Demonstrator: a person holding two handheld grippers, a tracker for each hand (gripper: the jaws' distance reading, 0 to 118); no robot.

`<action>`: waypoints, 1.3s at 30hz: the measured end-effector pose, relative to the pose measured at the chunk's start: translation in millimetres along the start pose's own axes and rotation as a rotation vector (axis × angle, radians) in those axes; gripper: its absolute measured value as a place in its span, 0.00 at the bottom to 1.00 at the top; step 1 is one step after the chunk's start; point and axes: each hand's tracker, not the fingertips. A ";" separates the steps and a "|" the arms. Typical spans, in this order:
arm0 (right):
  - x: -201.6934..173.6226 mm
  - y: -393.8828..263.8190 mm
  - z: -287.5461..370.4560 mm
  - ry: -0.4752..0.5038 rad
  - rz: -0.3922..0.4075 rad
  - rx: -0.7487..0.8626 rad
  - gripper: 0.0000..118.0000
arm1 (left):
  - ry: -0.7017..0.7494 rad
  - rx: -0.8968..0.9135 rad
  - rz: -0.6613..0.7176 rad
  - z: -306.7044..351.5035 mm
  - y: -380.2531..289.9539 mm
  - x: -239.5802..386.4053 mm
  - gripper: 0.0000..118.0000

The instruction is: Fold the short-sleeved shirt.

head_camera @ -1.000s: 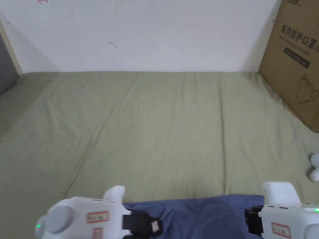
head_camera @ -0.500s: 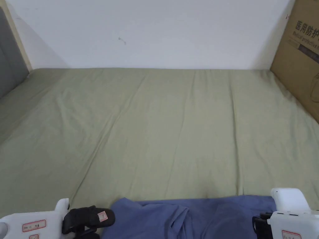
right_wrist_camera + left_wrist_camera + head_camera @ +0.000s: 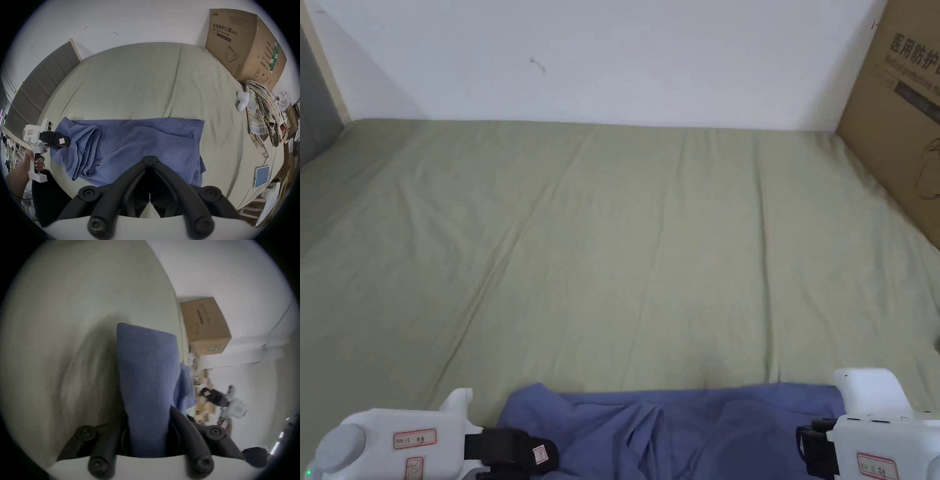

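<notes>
Blue shirt (image 3: 675, 431) is lying half-folded along the lower edge of the head view on the green bedsheet (image 3: 625, 250). Left gripper (image 3: 148, 423) is pinching shirt fabric between both jaws at lower left. Right gripper (image 3: 149, 160) is hovering with jaws closed together, holding nothing. Since half a second ago the left gripper is sitting further right, against the shirt edge. Right gripper's tips are cut off in the head view

Blue shirt (image 3: 146, 142): soft matt cloth. Bedsheet (image 3: 625, 250) beneath it: matt creased fabric. Box (image 3: 243, 48): plain cardboard.
</notes>
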 end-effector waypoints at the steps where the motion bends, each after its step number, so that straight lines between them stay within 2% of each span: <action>1: -0.6 1.3 1.7 0.003 0.002 0.005 0.00 | 0.080 0.002 -0.021 15.9 0.9 9.9 0.06; 3: -1.4 2.9 4.8 0.013 0.005 0.019 0.00 | 0.220 0.072 -0.052 52.2 -3.3 33.2 0.06; 4: -2.1 3.1 6.3 0.020 0.007 0.028 0.00 | 0.335 0.106 -0.121 71.5 -4.6 42.4 0.06; 7: -6.4 2.4 7.8 0.044 0.015 0.041 0.00 | 0.839 0.126 -0.349 104.0 -16.1 79.7 0.06; 8: -8.1 1.8 7.5 0.052 0.016 0.043 0.00 | 0.935 0.120 -0.397 108.8 -18.3 84.3 0.06; 9: -9.5 1.2 6.9 0.059 0.017 0.044 0.00 | 0.971 0.120 -0.419 112.2 -20.4 88.1 0.06; 10: -11.1 0.2 6.5 0.070 0.016 0.044 0.00 | 0.975 0.124 -0.421 115.1 -20.7 94.8 0.06; 13: -13.7 -3.4 7.8 0.091 0.014 0.048 0.00 | 0.775 0.138 -0.307 104.7 -22.1 114.6 0.06; 15: -13.6 -5.4 9.9 0.098 0.011 0.052 0.00 | 0.654 0.125 -0.288 87.6 -18.3 129.9 0.06; 19: -4.4 -8.7 13.9 0.111 -0.020 0.054 0.00 | 0.513 0.007 -0.316 19.4 -8.5 157.8 0.07; 23: 3.4 -11.4 14.8 0.073 -0.019 0.057 0.00 | 0.412 -0.093 -0.313 -48.3 -7.2 173.5 0.07; 24: 5.5 -11.9 15.0 0.072 -0.020 0.057 0.00 | 0.389 -0.110 -0.304 -61.1 -6.9 174.2 0.11; 25: 7.9 -12.4 15.1 0.072 -0.026 0.057 0.00 | 0.352 -0.115 -0.283 -72.7 -7.0 173.9 0.26; 26: 9.9 -12.7 15.2 0.074 -0.038 0.057 0.00 | 0.320 -0.123 -0.277 -83.0 -8.1 172.2 0.48; 27: 11.6 -12.9 14.5 0.077 -0.045 0.057 0.00 | 0.295 -0.143 -0.253 -89.4 -7.0 170.3 0.75; 28: 12.7 -13.2 14.0 0.079 -0.050 0.056 0.00 | 0.274 -0.157 -0.221 -93.6 -7.4 168.5 0.98; 30: 13.1 -13.4 13.1 0.079 -0.050 0.055 0.00 | 0.204 -0.121 -0.188 -89.9 -10.5 167.6 1.00; 32: 14.0 -12.9 10.8 0.079 -0.047 0.053 0.00 | 0.203 -0.098 -0.195 -78.1 -10.1 166.5 1.00; 33: 14.5 -12.5 9.6 0.079 -0.048 0.052 0.00 | 0.219 -0.077 -0.210 -71.6 -9.8 166.4 1.00; 34: 15.0 -11.8 7.9 0.080 -0.051 0.051 0.00 | 0.249 -0.037 -0.245 -61.2 -9.8 166.3 0.95; 35: 15.4 -11.2 6.6 0.082 -0.054 0.052 0.00 | 0.260 -0.006 -0.290 -50.8 -8.9 166.2 0.85; 36: 15.5 -10.8 6.0 0.083 -0.057 0.054 0.00 | 0.258 0.011 -0.321 -42.7 -8.7 166.8 0.62; 37: 15.4 -10.6 5.7 0.084 -0.060 0.057 0.00 | 0.267 0.027 -0.356 -33.8 -8.2 168.2 0.14; 38: 15.4 -10.6 5.4 0.086 -0.062 0.061 0.00 | 0.275 0.031 -0.364 -30.1 -9.2 170.3 0.00; 39: 15.5 -10.4 5.0 0.087 -0.064 0.063 0.00 | 0.283 0.025 -0.368 -29.7 -10.0 172.0 0.00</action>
